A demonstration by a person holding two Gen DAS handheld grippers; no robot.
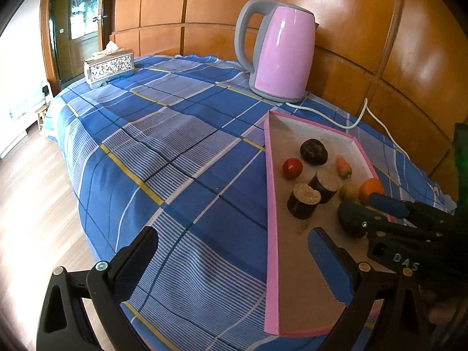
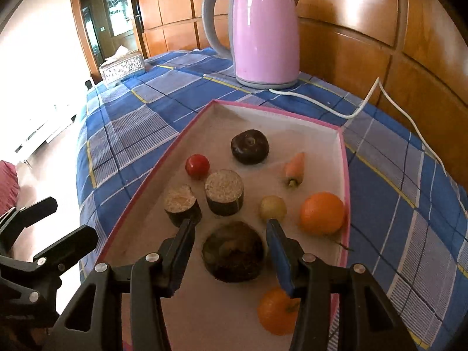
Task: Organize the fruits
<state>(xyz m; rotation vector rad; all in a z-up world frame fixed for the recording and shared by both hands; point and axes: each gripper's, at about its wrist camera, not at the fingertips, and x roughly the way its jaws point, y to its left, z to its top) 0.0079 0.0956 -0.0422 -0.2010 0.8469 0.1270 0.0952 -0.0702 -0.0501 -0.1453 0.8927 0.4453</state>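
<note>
Pink edges run round the tray (image 2: pixel 346 175) where the fruits sit. My right gripper (image 2: pixel 231 234) is partly open around the dark round fruit (image 2: pixel 234 251) at the near end, not squeezing it. My left gripper (image 1: pixel 234 242) waits wide open, empty. Next I think I must close gently.

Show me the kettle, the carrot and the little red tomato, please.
kettle (image 2: pixel 263 32), right wrist view, middle of its pink body.
carrot (image 2: pixel 295 166), right wrist view, middle of its orange root.
tomato (image 2: pixel 197 165), right wrist view, centre of its red skin.
</note>
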